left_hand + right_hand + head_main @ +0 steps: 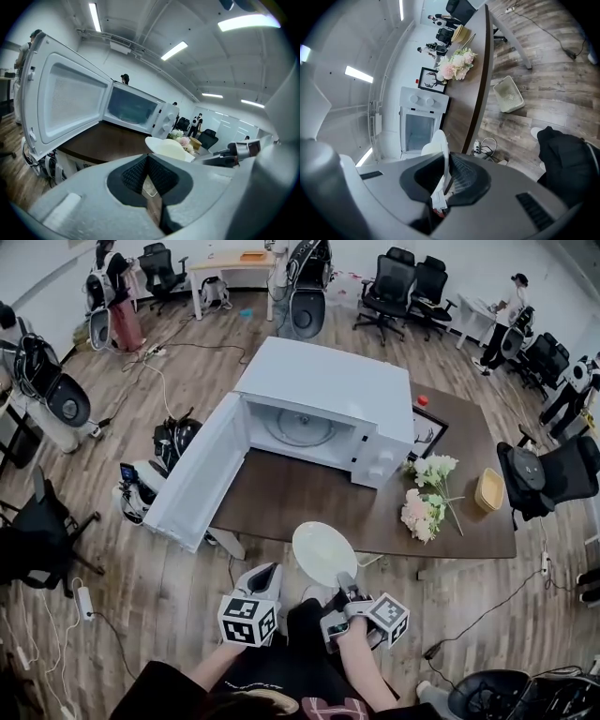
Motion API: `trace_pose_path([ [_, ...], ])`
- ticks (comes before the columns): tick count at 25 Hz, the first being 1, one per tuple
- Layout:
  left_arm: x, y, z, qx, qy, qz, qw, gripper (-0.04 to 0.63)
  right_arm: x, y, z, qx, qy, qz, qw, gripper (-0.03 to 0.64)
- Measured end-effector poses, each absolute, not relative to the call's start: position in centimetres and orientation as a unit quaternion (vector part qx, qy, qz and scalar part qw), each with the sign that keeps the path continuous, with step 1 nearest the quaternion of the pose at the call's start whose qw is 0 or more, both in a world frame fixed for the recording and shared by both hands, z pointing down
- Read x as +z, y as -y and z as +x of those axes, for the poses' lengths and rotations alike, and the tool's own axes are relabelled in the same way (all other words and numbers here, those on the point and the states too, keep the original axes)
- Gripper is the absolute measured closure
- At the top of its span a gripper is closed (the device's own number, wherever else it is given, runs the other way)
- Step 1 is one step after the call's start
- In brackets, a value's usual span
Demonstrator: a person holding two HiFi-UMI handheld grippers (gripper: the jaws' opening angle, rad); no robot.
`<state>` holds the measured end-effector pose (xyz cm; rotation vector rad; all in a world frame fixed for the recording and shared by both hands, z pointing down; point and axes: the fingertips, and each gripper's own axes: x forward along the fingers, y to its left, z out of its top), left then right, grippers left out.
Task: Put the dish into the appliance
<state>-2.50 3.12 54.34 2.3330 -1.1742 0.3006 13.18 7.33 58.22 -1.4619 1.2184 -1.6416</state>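
A white microwave stands on the brown table, its door swung wide open to the left and its cavity holding only the turntable. My right gripper is shut on the near rim of a white plate, held level just off the table's front edge. In the right gripper view the plate runs edge-on between the pads, toward the microwave. My left gripper hovers beside it to the left, shut with nothing in it. The left gripper view shows the plate and the open door.
Pink and white flowers, a yellow bowl and a picture frame lie on the table's right side. A white bin sits on the wood floor under the table. Office chairs, cables and people ring the room.
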Motion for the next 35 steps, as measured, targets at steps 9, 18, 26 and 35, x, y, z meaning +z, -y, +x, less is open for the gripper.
trace_pose_path([
  [9, 54.7, 1.9, 0.3, 0.11, 0.465, 0.84, 0.256, 0.589, 58.2, -0.3, 16.8, -0.617, -0.494, -0.544, 0.282, 0.578],
  [18, 54.4, 6.5, 3.0, 0.093, 0.503, 0.821, 0.254, 0.589, 58.0, 5.2, 19.6, -0.623, -0.519, -0.525, 0.256, 0.578],
  [26, 54.7, 8.6, 4.6, 0.09, 0.531, 0.805, 0.25, 0.589, 58.3, 8.8, 21.2, -0.627, -0.535, -0.514, 0.238, 0.581],
  [35, 54.7, 11.3, 4.3, 0.094, 0.538, 0.8, 0.248, 0.589, 58.4, 12.1, 20.5, -0.63, -0.534, -0.512, 0.235, 0.578],
])
